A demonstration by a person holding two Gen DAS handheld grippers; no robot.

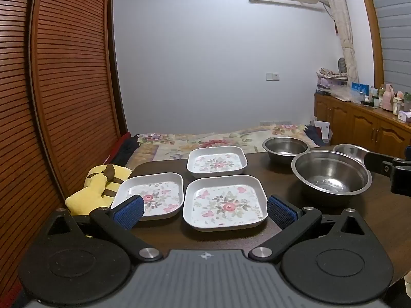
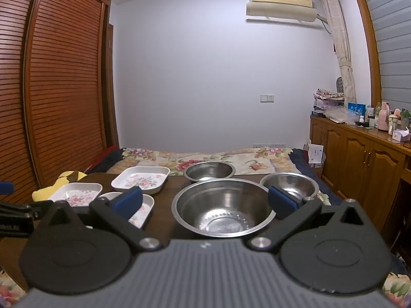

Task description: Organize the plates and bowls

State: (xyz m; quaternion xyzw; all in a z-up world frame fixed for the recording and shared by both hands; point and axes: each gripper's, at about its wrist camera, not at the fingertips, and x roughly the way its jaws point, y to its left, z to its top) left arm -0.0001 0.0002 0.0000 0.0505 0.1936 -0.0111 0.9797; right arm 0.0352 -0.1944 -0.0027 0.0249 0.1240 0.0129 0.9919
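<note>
Three square white floral plates sit on the dark table: near one (image 1: 224, 203), left one (image 1: 151, 195), far one (image 1: 217, 163). Three steel bowls stand to the right: a large one (image 1: 331, 177), a far one (image 1: 285, 148) and a small one (image 1: 350, 151). My left gripper (image 1: 204, 211) is open and empty, just in front of the near plate. My right gripper (image 2: 205, 202) is open and empty, just in front of the large bowl (image 2: 223, 208). The right view also shows the far bowl (image 2: 209, 170), the small bowl (image 2: 290, 184) and the far plate (image 2: 141, 178).
A yellow plush toy (image 1: 99, 187) lies at the table's left edge. A bed with a floral cover (image 1: 218, 141) lies beyond the table. A slatted wooden wardrobe (image 1: 64, 77) stands on the left, a wooden cabinet (image 1: 364, 125) with bottles on the right.
</note>
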